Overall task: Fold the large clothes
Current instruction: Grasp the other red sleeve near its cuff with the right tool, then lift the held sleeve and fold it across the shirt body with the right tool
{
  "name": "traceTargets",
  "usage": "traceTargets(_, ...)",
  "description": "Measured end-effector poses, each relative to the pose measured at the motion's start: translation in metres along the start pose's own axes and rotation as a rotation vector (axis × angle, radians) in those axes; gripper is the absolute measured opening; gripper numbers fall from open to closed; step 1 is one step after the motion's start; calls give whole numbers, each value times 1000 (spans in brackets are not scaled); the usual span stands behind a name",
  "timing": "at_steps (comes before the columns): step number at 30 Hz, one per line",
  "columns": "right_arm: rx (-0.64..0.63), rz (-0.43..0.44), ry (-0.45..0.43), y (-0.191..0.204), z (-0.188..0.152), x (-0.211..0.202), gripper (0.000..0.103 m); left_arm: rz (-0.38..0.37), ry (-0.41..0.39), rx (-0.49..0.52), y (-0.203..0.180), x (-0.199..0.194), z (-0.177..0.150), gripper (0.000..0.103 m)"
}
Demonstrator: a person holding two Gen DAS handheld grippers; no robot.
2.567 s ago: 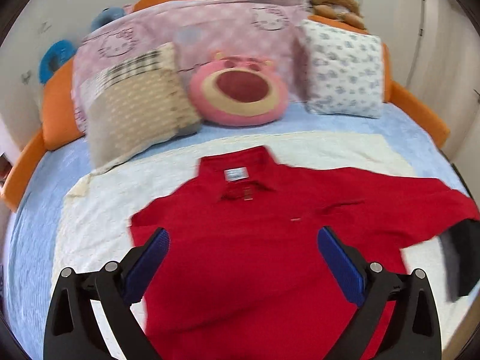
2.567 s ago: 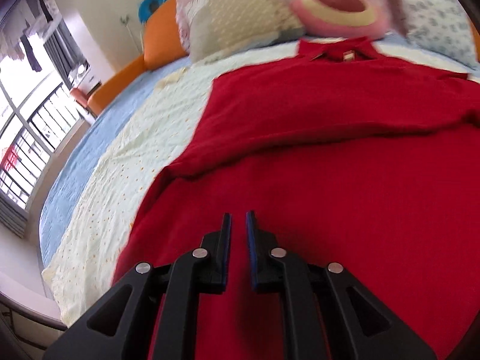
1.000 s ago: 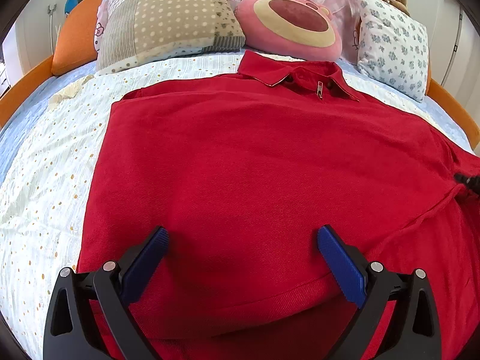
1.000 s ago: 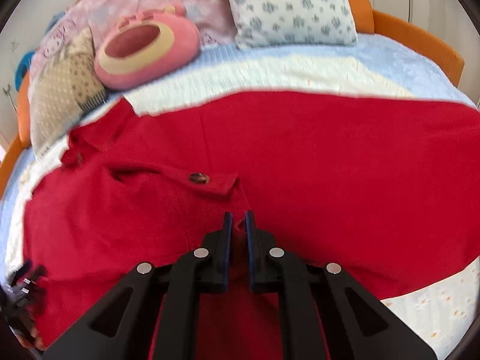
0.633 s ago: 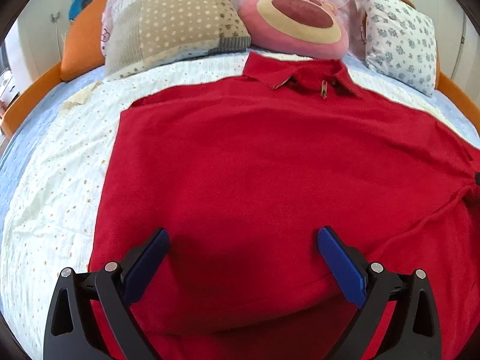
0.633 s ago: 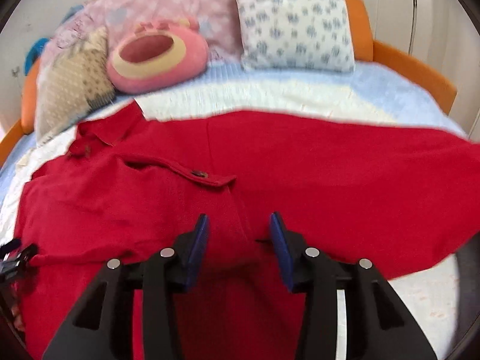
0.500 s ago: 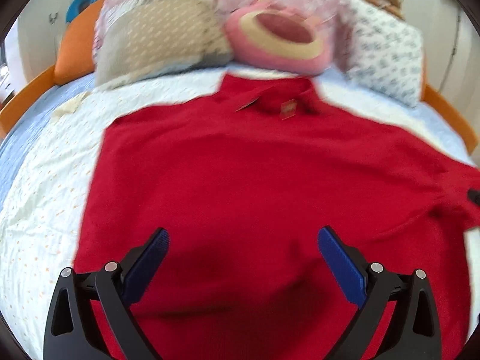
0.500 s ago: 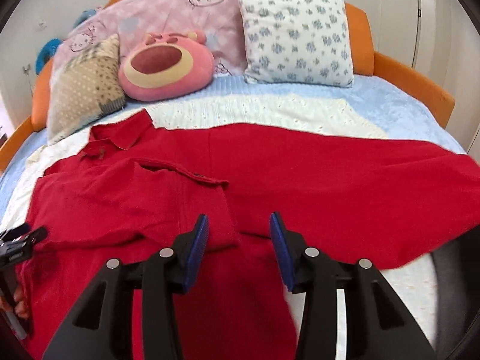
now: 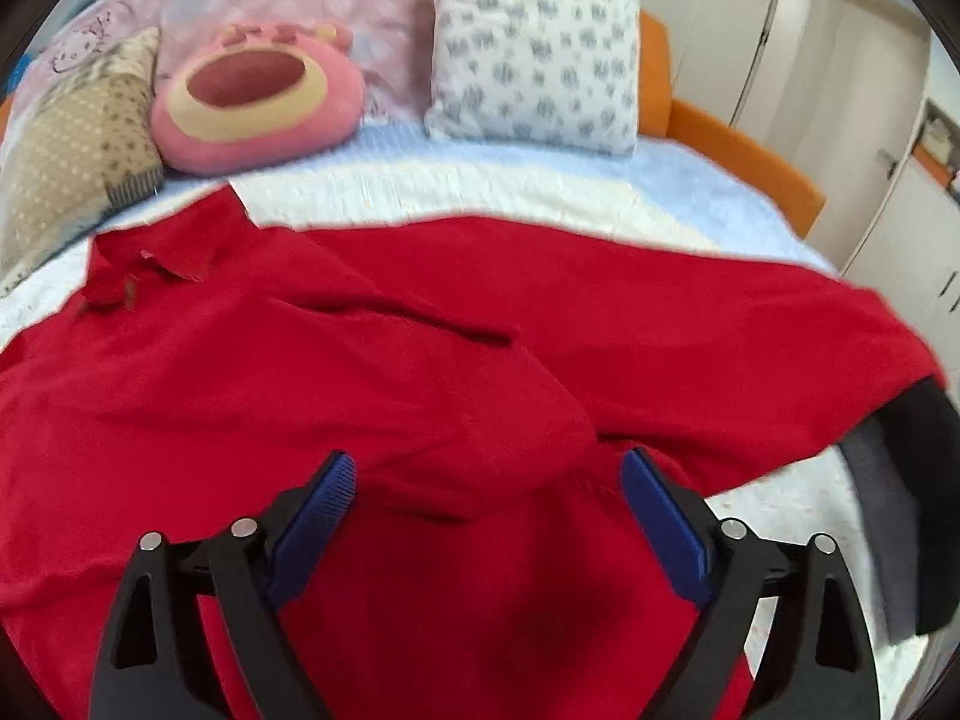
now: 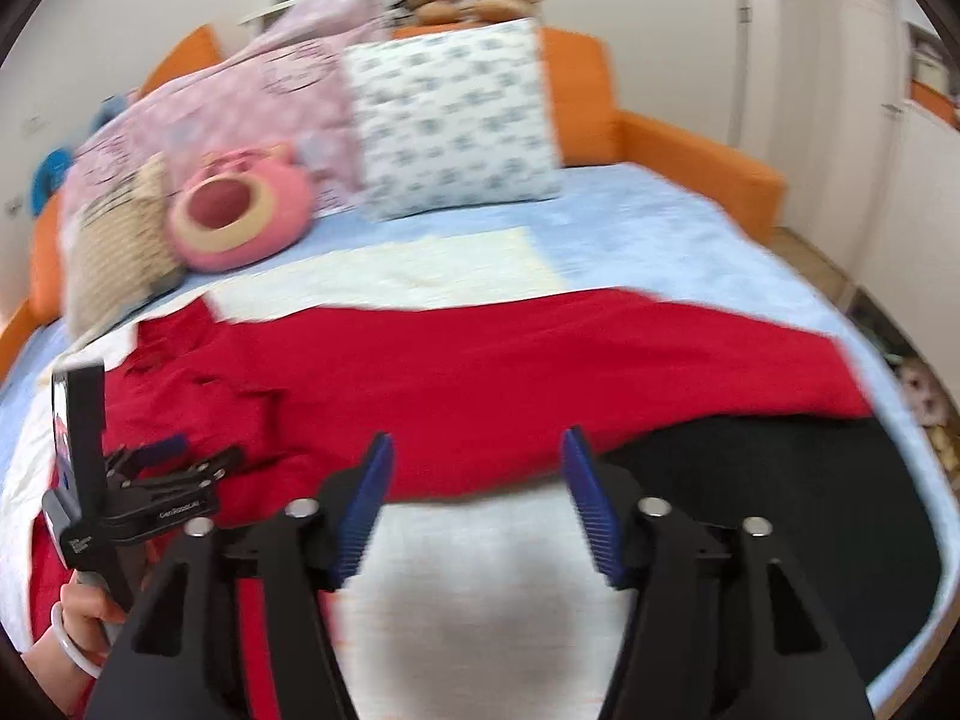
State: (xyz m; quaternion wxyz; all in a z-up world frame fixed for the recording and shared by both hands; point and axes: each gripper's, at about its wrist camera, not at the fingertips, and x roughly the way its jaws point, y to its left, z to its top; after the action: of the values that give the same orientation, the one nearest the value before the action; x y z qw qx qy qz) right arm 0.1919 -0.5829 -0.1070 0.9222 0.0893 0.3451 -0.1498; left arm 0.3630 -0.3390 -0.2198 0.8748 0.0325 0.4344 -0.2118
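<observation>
red shirt (image 9: pixel 372 372) is spread across the cream blanket (image 10: pixel 456 264) on the bed, collar (image 9: pixel 150 264) up toward the pillows, one sleeve folded over the front so there's a diagonal crease running across the chest. the far side of it stretches out to the right edge of the bed.

my left gripper (image 9: pixel 486 480) is hanging over the lower middle of the shirt, jaws wide apart but easing inward right now, nothing between the blue pads (image 9: pixel 315 510) except air, red fabric lying flat underneath. my right gripper (image 10: pixel 477 498) is off the shirt, over the bare blanket just past the hem, jaws opening up, nothing pinched in them.

from the right wrist view i can see my left hand (image 10: pixel 84 618) holding the other gripper low at the left, over the shirt's near side. something black (image 10: pixel 780 480) lies at the shirt's right end, can't tell what it is, too blurry.

behind it all: pink bear cushion (image 9: pixel 258 102), floral pillow (image 9: pixel 534 54), beige dotted pillow (image 9: pixel 72 144), orange bed frame (image 10: pixel 690 150).
</observation>
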Motion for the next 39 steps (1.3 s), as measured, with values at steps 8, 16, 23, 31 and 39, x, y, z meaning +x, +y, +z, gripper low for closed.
traceTargets(8,212,-136,33,-150,29,3,71,98,16,41,-10,36,-19,100)
traceTargets(16,464,-86,206,-245,42,51,71,138,1,68,-14,37,-23,100)
traceTargets(23,459,-96,301,-246,37,83,70,133,-6,67,-12,36,-26,100)
traceTargets(31,428,-121,313,-233,41,86,23,141,-7,72,-13,36,-26,101)
traceTargets(39,333,-117,210,-176,97,41,15,230,8,137,-28,38,-23,101)
